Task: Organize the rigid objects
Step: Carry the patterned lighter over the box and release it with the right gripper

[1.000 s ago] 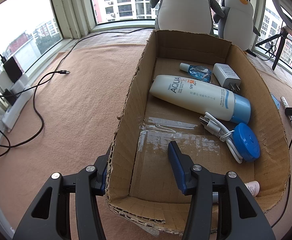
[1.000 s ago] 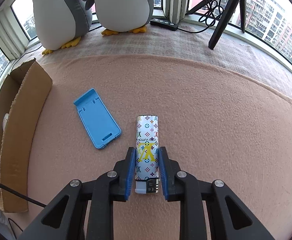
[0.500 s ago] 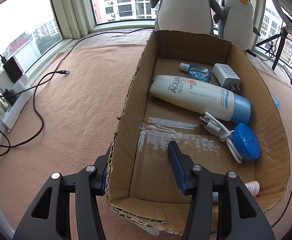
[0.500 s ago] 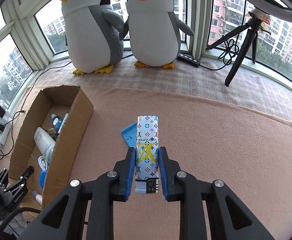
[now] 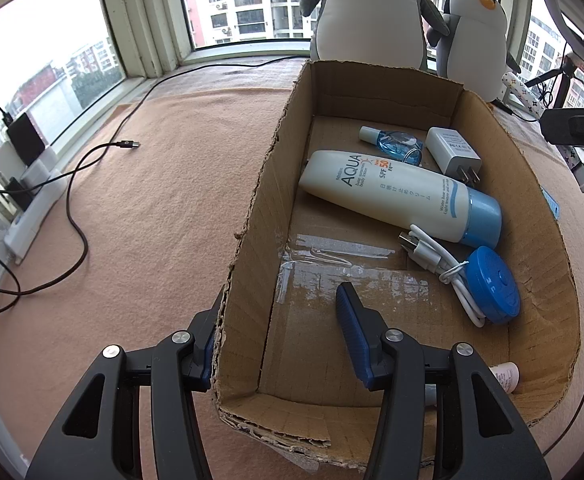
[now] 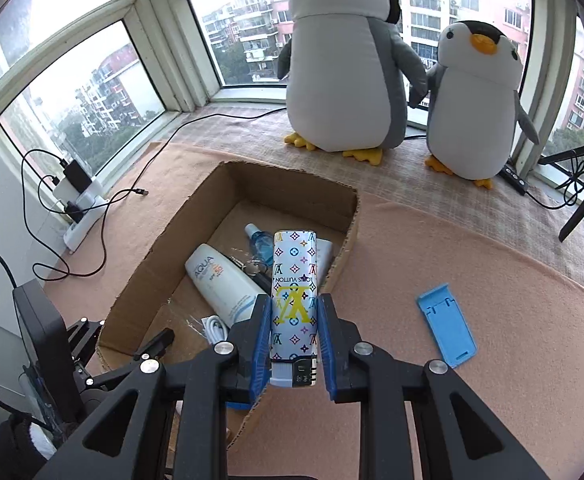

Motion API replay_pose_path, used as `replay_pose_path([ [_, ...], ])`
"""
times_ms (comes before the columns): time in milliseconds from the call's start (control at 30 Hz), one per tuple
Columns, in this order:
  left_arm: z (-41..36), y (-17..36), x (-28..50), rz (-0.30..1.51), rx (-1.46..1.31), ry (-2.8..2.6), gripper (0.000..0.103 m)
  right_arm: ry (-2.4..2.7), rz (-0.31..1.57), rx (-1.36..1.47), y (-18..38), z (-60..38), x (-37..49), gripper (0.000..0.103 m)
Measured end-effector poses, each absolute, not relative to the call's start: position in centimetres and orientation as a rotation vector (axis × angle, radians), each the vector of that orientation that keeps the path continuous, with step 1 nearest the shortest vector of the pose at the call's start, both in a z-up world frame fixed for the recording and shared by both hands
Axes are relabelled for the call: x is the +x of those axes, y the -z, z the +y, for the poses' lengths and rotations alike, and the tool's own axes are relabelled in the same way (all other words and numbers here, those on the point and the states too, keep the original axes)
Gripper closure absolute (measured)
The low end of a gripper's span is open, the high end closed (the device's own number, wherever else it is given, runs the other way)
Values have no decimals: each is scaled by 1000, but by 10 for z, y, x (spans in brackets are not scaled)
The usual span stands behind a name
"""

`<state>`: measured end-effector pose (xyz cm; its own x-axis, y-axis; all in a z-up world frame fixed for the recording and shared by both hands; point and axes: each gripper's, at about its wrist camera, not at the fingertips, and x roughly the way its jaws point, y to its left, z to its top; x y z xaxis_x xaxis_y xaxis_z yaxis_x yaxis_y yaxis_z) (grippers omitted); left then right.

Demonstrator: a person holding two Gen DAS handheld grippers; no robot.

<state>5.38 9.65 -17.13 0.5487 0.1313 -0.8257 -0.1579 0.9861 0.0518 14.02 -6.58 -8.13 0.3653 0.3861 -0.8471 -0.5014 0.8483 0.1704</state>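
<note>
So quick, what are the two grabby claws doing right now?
Left gripper: clamped on the side wall of the cardboard box.
Right gripper: shut on the patterned lighter, held up by the box.

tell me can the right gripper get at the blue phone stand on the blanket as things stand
Probably not yet: the right gripper is shut on the patterned lighter, so its jaws are full. Nothing lies over the blue phone stand.

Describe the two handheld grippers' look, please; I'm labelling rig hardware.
Both match: the left gripper and right gripper have matte black angular arms with triangular cut-outs, silver round screws at the pivots, and two fingers faced with ribbed blue pads. No sleeves or hands show.
</note>
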Motion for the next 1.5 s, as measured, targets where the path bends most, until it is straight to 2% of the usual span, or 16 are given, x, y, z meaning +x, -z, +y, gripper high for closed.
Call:
replay_pose_path([
  [467, 97, 171, 54, 975, -30, -171, 53, -699, 1129, -186, 109, -20, 105, 82],
  [967, 97, 171, 54, 975, -30, -171, 53, -722, 1132, -196, 110, -14, 100, 82],
  [1367, 97, 172, 53, 975, -30, -171, 53, -689, 1117, -178, 105, -26, 104, 76],
  [1500, 97, 172, 53, 975, -30, -171, 53, -676, 1105, -169, 101, -34, 105, 69],
])
